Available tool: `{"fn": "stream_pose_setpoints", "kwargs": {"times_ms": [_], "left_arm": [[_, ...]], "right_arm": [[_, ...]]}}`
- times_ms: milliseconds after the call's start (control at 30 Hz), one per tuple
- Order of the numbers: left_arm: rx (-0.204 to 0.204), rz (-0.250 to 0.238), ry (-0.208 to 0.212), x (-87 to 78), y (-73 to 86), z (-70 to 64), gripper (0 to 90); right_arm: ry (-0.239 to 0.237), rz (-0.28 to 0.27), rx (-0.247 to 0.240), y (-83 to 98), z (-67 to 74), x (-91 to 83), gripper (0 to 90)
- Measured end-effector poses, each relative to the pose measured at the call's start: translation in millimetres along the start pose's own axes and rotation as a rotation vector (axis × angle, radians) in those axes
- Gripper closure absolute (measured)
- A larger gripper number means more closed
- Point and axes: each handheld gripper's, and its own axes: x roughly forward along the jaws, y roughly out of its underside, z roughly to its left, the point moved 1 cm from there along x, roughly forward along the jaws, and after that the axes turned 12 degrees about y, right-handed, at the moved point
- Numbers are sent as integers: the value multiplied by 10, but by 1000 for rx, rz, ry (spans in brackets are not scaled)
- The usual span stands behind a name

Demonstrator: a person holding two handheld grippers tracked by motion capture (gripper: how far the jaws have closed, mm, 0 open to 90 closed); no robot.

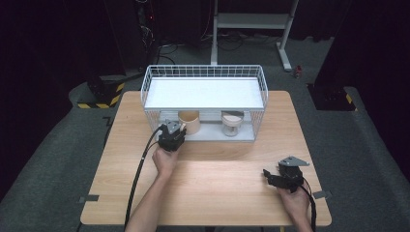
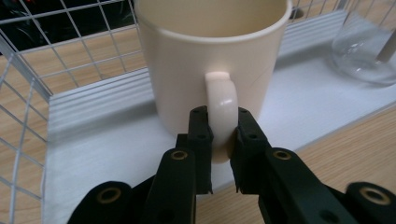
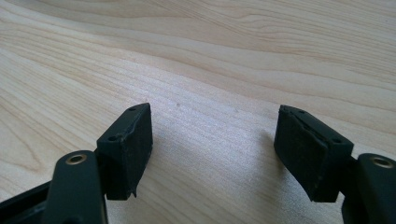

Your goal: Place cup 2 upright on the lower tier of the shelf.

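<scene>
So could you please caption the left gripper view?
Left hand-held gripper clamped on a cream mug's handle.

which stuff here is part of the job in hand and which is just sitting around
In the job:
- cream mug, on the rack's lower shelf
- left gripper, shut on the mug's handle
- white wire rack

Just lying about:
- glass jar, beside the mug
- right gripper, open over bare table

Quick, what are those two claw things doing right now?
Left gripper: shut on the handle of the cream ceramic mug.
Right gripper: open, nothing between its jaws, above the light wooden table.
</scene>
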Motion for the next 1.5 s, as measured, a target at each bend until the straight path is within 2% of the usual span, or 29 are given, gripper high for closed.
{"fn": "stream_pose_setpoints", "kwargs": {"times_ms": [200,267,367,500,600,667,733,833,967,1067,1100,1167,1333,1400,1500], "left_arm": [[-51,-5,6,14,-13,45,798],[-46,-5,7,31,-33,57,797],[-61,-16,19,50,-24,71,797],[-57,-3,5,50,-21,81,780],[-65,4,7,54,-1,106,692],[-74,6,7,56,8,98,592],[-64,-2,7,44,6,76,522],[-55,-14,-8,2,-8,52,414],[-72,-25,2,-74,4,62,344],[-78,-21,22,-148,25,62,319],[-62,-13,19,-176,30,63,313],[-57,-11,21,-236,48,67,312],[-88,-39,43,-362,92,103,308],[-96,-37,58,-408,102,113,309],[-102,-58,70,-495,108,112,317]], "right_arm": [[0,0,0,0,0,0,282],[0,0,0,0,-1,0,282],[-2,-3,-5,-2,-3,3,283],[-2,-6,-10,-4,-3,7,283],[-2,-6,-9,-4,-4,7,283],[-2,-5,-9,-4,-4,7,282],[-2,-6,-10,-4,-4,7,283],[-2,-5,-9,-4,-4,8,282],[-3,-2,-4,-6,-3,7,282],[-3,-2,-3,-6,-4,8,282],[-3,-2,-3,-6,-4,7,283],[-3,-2,-3,-5,-3,7,282],[-2,0,0,-5,-2,7,282],[-2,0,0,-5,-1,7,282],[-2,0,0,-5,-2,7,283]]}}
